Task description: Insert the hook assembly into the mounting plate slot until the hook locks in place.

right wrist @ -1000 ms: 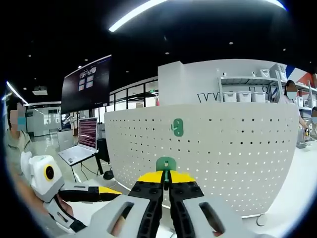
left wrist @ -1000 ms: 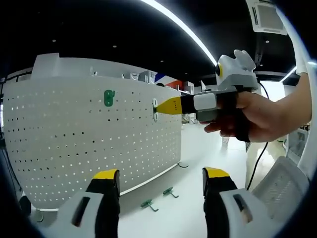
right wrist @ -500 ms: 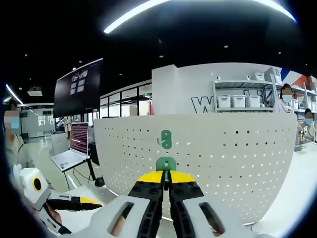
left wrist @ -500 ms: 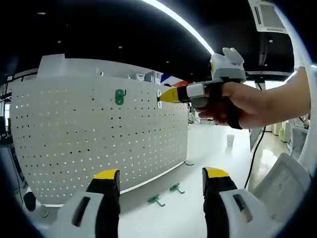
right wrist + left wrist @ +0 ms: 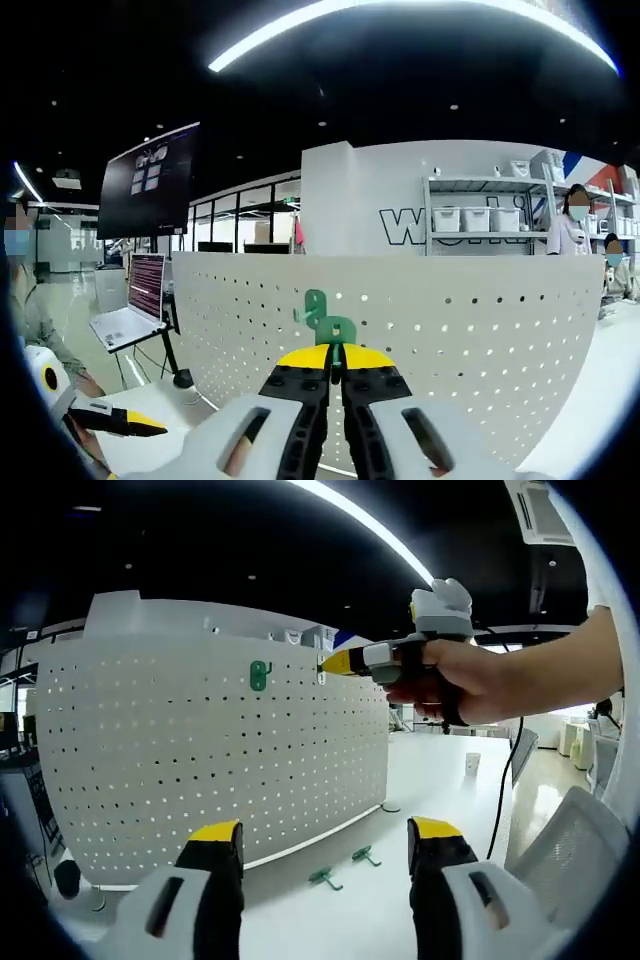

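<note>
Standing upright, the white pegboard (image 5: 210, 750) carries 1 green hook (image 5: 260, 674) near its top edge. Just right of it, the right gripper (image 5: 330, 664) pinches a second green hook (image 5: 336, 329) at the board. Nearer, the left gripper (image 5: 325, 845) hangs spread; 2 loose hooks (image 5: 342, 867) lie on the table (image 5: 440, 790).

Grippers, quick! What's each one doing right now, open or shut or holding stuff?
Left gripper: open, holding nothing.
Right gripper: shut on a green hook, up near the top of the white pegboard.
</note>
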Motion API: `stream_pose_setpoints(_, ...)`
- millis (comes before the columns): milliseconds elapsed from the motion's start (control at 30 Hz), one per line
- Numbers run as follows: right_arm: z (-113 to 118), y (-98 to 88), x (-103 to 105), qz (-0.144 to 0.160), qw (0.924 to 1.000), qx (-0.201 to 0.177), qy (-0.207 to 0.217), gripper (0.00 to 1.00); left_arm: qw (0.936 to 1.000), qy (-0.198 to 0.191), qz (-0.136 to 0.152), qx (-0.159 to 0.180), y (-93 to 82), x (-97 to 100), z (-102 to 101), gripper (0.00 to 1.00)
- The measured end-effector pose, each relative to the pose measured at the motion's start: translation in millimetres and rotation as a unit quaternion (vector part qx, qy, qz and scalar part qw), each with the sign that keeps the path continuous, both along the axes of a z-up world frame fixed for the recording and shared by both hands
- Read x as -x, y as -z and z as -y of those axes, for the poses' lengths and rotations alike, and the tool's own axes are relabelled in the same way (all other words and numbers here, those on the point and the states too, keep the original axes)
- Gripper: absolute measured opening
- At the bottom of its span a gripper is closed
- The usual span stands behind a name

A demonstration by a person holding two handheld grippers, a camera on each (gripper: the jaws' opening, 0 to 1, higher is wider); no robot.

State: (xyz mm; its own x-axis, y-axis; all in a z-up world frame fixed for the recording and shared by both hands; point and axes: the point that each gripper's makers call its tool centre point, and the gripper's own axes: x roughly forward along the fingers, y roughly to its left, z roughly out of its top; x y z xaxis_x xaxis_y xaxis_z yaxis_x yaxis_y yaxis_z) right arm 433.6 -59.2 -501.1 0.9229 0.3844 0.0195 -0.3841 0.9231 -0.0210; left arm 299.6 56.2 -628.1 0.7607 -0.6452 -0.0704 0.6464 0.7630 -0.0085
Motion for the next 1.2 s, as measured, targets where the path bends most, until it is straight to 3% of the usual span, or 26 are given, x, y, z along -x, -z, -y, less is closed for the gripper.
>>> stream_pose_setpoints(433, -3, -7.8, -23, 0.019, 0.9997, 0.006, 0.014, 0.01, 0.9999, -0.013, 0.002, 0.009, 1.0, 1.2, -11, 0.69)
stream_pose_setpoints(533, -5, -12.8, -25, 0.038, 0.9988, 0.025, 0.018, 0.01, 0.9997, -0.013, 0.006, 0.020, -0.7, 1.2, -14, 0.69)
stream_pose_setpoints(1200, -3, -7.3, -46, 0.037, 0.9980, 0.033, 0.039, 0.01, 0.9993, -0.020, 0.003, 0.032, 4.8, 4.1, -20, 0.72)
